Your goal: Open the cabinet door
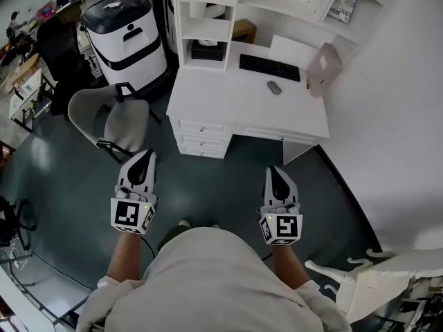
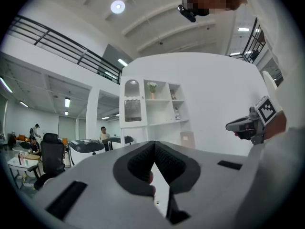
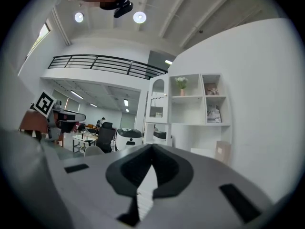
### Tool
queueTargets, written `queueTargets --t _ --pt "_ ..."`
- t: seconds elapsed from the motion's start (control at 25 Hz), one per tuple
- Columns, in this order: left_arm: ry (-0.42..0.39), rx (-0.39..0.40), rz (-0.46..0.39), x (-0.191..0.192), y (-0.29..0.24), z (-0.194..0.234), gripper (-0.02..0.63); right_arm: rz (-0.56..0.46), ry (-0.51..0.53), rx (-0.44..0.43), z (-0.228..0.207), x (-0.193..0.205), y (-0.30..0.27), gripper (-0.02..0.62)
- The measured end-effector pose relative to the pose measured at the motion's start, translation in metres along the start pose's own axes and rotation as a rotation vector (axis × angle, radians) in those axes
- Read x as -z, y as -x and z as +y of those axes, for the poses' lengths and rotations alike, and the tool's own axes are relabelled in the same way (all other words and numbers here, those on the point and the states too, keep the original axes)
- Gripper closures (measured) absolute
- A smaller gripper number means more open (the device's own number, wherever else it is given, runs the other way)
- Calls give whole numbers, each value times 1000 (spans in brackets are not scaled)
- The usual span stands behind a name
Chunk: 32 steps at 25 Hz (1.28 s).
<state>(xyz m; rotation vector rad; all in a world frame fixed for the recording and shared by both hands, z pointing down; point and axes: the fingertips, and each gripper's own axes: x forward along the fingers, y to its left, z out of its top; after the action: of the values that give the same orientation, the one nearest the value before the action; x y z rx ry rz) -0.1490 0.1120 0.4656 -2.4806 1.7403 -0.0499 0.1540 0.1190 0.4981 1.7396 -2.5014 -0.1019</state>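
Left gripper (image 1: 146, 159): jaws together, nothing between them; held level over the floor (image 1: 76, 178), pointing toward the desk (image 1: 235, 95).
Right gripper (image 1: 276, 173): jaws together, empty; level, parallel to the left gripper and well apart from it.
Desk: white, ahead of both grippers, touched by neither; drawers (image 1: 202, 138) under its left end.
Desk top: keyboard (image 1: 270, 67) with mouse (image 1: 275, 87) just beside it.
Cabinet (image 1: 205, 11): white shelf unit standing on the desk's left end.
Door (image 2: 133, 109): arched, glazed, in the cabinet's upper left section; sits flush in its frame, well apart from both grippers.
Chair (image 1: 118, 120): grey, left of the desk.
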Motion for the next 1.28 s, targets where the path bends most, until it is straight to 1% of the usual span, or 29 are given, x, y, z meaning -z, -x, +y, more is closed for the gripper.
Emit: queueTargets --t 0.32,0.48,0.72,1.0,1.28 --pt "-17 -39 25 5 -1 -21 607 21 -10 -57 -16 17 -4 592" --pt "-18 -55 26 5 -7 -17 607 21 -14 -62 -22 20 -14 592" --pt "-7 -54 20 12 -30 -1 607 34 1 -53 -27 21 -35 592" --pt "18 -36 14 24 -73 33 607 48 25 -29 -30 16 -82 592" --pt "42 -25 7 32 -117 94 607 49 49 -5 -17 1 -155 592"
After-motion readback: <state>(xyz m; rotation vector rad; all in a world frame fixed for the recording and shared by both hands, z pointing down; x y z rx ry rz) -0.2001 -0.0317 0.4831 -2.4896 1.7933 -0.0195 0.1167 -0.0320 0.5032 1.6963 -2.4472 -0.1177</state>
